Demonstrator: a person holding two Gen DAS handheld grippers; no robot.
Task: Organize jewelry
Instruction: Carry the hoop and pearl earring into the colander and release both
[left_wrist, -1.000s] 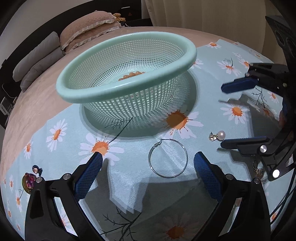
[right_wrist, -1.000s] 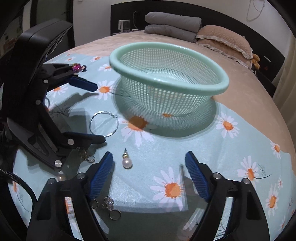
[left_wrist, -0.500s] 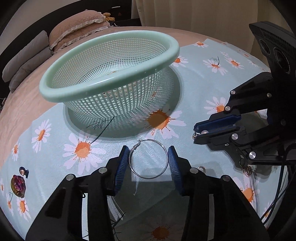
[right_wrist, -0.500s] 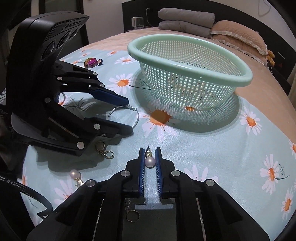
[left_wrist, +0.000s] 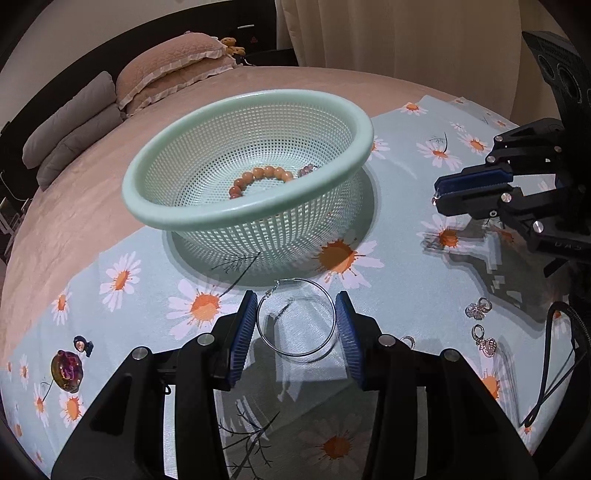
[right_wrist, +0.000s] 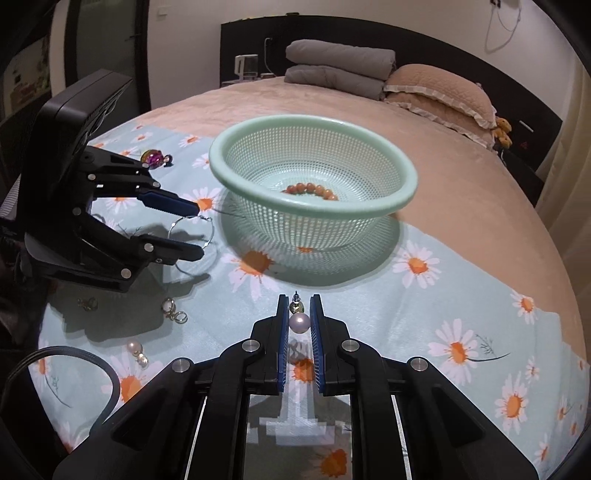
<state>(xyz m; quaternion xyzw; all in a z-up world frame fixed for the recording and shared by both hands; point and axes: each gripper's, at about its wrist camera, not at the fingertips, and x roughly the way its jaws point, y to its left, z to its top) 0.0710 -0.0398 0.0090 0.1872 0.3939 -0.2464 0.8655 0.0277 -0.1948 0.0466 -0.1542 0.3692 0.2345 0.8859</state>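
Observation:
A mint green mesh basket (left_wrist: 155, 206) (right_wrist: 402, 199) stands on a daisy-print cloth and holds an orange bead bracelet (left_wrist: 258, 175) (right_wrist: 310, 190). My left gripper (left_wrist: 297, 325) is shut on a large silver hoop earring (left_wrist: 325, 295) and holds it above the cloth; it shows from the side in the right wrist view (right_wrist: 192, 230), with the hoop (right_wrist: 210, 229) between the fingers. My right gripper (right_wrist: 299, 314) is shut on a pearl drop earring (right_wrist: 299, 322), lifted off the cloth; in the left wrist view (left_wrist: 437, 194) it hangs to the right of the basket.
Small silver charms (left_wrist: 478, 308) (left_wrist: 485, 341) lie on the cloth at the right. A purple iridescent brooch (left_wrist: 66, 371) (right_wrist: 153, 157) lies on the left. More pearl and ring pieces (right_wrist: 171, 308) (right_wrist: 136, 350) lie near my left gripper. Pillows (right_wrist: 439, 96) and folded blankets (right_wrist: 340, 70) sit behind.
Both grippers rose off the cloth, the left with the hoop and the right with the pearl earring. One second ago both were open; they closed on these pieces.

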